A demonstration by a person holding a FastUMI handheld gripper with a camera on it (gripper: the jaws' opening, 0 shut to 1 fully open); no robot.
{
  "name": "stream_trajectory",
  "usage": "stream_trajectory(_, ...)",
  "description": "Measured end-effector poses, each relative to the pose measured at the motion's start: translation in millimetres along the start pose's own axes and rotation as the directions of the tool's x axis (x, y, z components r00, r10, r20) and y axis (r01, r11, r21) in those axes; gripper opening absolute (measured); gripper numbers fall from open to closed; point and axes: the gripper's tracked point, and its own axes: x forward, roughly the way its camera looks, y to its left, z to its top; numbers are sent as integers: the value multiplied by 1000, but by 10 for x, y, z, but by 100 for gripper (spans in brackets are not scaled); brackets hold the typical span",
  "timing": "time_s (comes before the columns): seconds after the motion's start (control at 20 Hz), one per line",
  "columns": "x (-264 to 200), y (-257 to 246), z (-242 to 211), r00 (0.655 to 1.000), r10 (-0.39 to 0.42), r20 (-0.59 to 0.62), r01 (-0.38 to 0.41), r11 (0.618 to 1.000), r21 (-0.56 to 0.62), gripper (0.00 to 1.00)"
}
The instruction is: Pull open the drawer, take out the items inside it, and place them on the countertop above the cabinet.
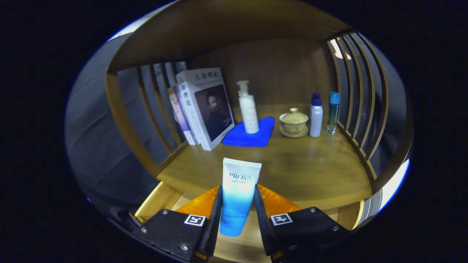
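**Tube gripped above the open drawer, at the countertop's front edge**

The gripper (237, 212) is clamped on a white-and-blue cosmetic tube (238, 195). Both fingers (215, 215) press against the tube's sides, one on each flank, at its lower blue half. The tube stands upright between them (crimped white end up, blue end down), its upper part rising clear of the fingertips.

Behind and below the tube lies the open drawer (157, 201), whose light wooden side rail shows left of the fingers. An orange item (199, 204) sits just behind the fingers on both sides; what it is cannot be told.

The wooden countertop (310, 171) begins just beyond the tube. Well beyond the fingers, towards the back panel, stand:

- books (204, 107) leaning against the left slatted side;
- a white pump bottle (248, 107) upright on a blue cloth (252, 137);
- a lidded cup on a saucer (293, 122);
- a white bottle with a blue cap (316, 115);
- a slim blue-green bottle (332, 111) just beside the right slats.
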Motion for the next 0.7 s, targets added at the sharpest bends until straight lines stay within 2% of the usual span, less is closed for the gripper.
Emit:
stream_trajectory(0.3, 391, -320, 167, 992, -124, 33, 124, 992, -9, 50)
stream_trajectory(0.6, 533, -473, 102, 978, -203, 38, 203, 979, -2, 57)
stream_trajectory(0.7, 469, -488, 141, 973, -222, 69, 224, 974, -23, 75)
